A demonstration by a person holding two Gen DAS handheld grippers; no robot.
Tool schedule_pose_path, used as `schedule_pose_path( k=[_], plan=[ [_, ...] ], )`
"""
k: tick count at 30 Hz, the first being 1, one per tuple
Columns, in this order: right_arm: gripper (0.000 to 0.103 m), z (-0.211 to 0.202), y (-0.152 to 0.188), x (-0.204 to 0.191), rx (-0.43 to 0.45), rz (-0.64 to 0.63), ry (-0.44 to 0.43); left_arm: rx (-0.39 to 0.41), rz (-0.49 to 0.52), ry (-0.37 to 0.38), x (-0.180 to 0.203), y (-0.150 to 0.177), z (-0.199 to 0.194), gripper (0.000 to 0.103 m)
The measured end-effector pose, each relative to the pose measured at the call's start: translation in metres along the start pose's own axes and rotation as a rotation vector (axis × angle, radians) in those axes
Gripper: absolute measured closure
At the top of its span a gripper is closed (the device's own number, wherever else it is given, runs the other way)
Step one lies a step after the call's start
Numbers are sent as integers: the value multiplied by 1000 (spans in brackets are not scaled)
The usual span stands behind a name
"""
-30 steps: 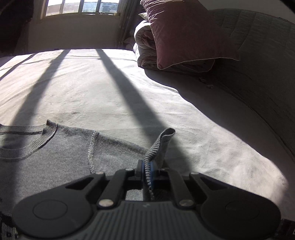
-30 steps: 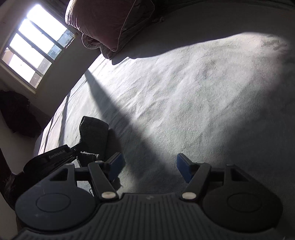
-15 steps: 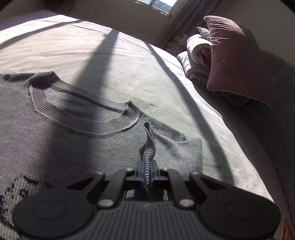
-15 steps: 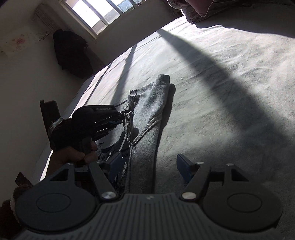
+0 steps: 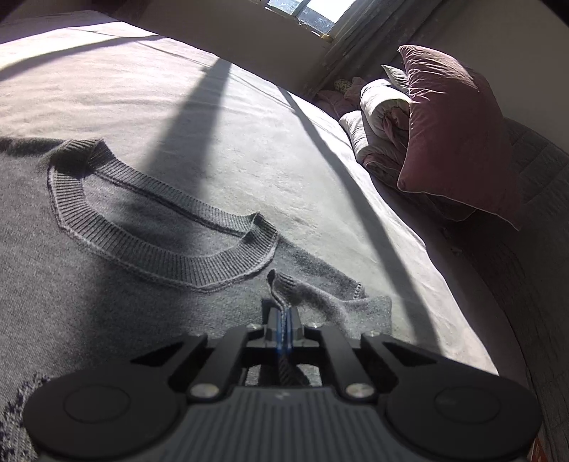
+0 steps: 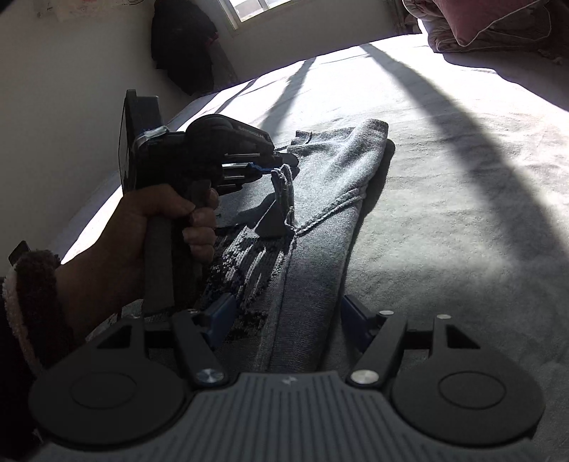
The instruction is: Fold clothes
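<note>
A grey knitted sweater [image 5: 106,270] lies flat on the bed, its ribbed collar [image 5: 160,245] facing up. My left gripper [image 5: 283,320] is shut on the ribbed cuff of the sweater's sleeve [image 5: 281,288], held over the chest just right of the collar. In the right wrist view the folded-in sleeve [image 6: 320,231] runs along the sweater's right edge, and the left gripper [image 6: 274,167] holds the cuff above the dark pattern [image 6: 245,270]. My right gripper [image 6: 288,316] is open, its blue pads either side of the folded sleeve near the hem, not closed on it.
The sweater lies on a pale bed sheet [image 5: 249,142]. A maroon pillow [image 5: 455,135] and a rolled duvet [image 5: 380,121] sit at the head of the bed. A window [image 6: 256,7] and dark hanging clothes [image 6: 185,42] are at the far wall.
My left gripper has carried the sleeve cuff inward over the sweater's chest and lowered it. My right gripper has swung round from bare sheet to straddle the folded sleeve edge.
</note>
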State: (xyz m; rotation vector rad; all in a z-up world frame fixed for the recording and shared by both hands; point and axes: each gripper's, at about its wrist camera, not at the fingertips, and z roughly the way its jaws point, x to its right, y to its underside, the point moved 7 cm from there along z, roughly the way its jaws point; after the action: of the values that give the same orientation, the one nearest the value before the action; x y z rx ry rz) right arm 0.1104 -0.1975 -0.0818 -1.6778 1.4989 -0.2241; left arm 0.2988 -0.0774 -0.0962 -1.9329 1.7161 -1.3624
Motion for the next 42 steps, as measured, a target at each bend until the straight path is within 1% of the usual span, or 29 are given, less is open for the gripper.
schedule_pose_path(
  k=[3, 5, 7, 8, 9, 10, 14, 16, 17, 18, 19, 21, 22, 23, 24, 26, 27, 28, 29, 31, 32, 33, 34, 36, 39, 40, 42],
  plan=[
    [43, -1, 4, -9, -38, -71, -31, 47, 60, -3, 4, -6, -9, 101],
    [56, -1, 8, -13, -62, -101, -46, 56, 81, -7, 4, -9, -13, 101],
    [61, 0, 12, -13, -76, -119, -26, 59, 92, -14, 1, -10, -16, 101],
    [66, 0, 13, -13, -77, -123, -22, 61, 97, -17, 0, -10, -18, 101],
    [71, 0, 13, -12, -78, -125, -18, 64, 95, -19, -2, -12, -20, 101],
    [88, 0, 13, -10, -78, -117, -16, 69, 90, -21, -3, -13, -21, 101],
    [88, 2, 10, -8, -66, -65, -52, 82, 86, -19, -6, -18, -27, 101],
    [88, -1, 9, -13, -44, -91, -39, 87, 92, -23, -8, -21, -30, 101],
    [83, -2, 8, -15, -31, -106, -31, 88, 95, -27, -9, -23, -31, 101],
    [83, -4, 6, -18, -10, -128, -19, 89, 97, -30, -10, -24, -32, 101],
    [82, -8, 5, -22, 8, -153, -21, 90, 100, -34, -11, -26, -32, 101],
    [74, -17, 4, -32, 47, -205, -47, 87, 105, -45, -14, -26, -31, 101],
    [64, -21, 4, -38, 67, -229, -67, 85, 108, -51, -16, -26, -31, 101],
    [60, -22, 4, -42, 78, -248, -78, 80, 105, -55, -18, -25, -30, 101],
    [57, -22, 6, -46, 76, -270, -93, 74, 101, -60, -20, -24, -29, 101],
    [57, -21, 10, -54, 71, -314, -122, 67, 90, -65, -25, -22, -29, 101],
    [57, -18, 13, -57, 54, -329, -129, 65, 84, -66, -26, -21, -29, 101],
    [59, -14, 17, -57, 31, -341, -125, 64, 83, -67, -27, -20, -29, 101],
    [65, -9, 20, -57, 4, -348, -109, 63, 83, -69, -27, -20, -29, 101],
    [68, 1, 26, -56, -51, -362, -77, 61, 84, -71, -29, -19, -28, 101],
    [79, 5, 29, -54, -70, -368, -64, 60, 84, -73, -29, -19, -28, 101],
    [87, 10, 32, -53, -91, -379, -46, 59, 84, -74, -30, -18, -28, 101],
    [98, 13, 32, -51, -90, -382, -32, 63, 85, -75, -30, -19, -28, 101],
    [99, 13, 29, -50, -75, -345, -48, 87, 87, -70, -29, -20, -32, 101],
    [99, 1, 24, -53, -23, -250, -142, 137, 90, -65, -29, -25, -39, 101],
    [99, 0, 23, -53, -17, -231, -159, 147, 89, -74, -31, -27, -40, 101],
    [99, 0, 21, -52, -6, -195, -189, 142, 82, -98, -38, -27, -39, 101]
  ],
)
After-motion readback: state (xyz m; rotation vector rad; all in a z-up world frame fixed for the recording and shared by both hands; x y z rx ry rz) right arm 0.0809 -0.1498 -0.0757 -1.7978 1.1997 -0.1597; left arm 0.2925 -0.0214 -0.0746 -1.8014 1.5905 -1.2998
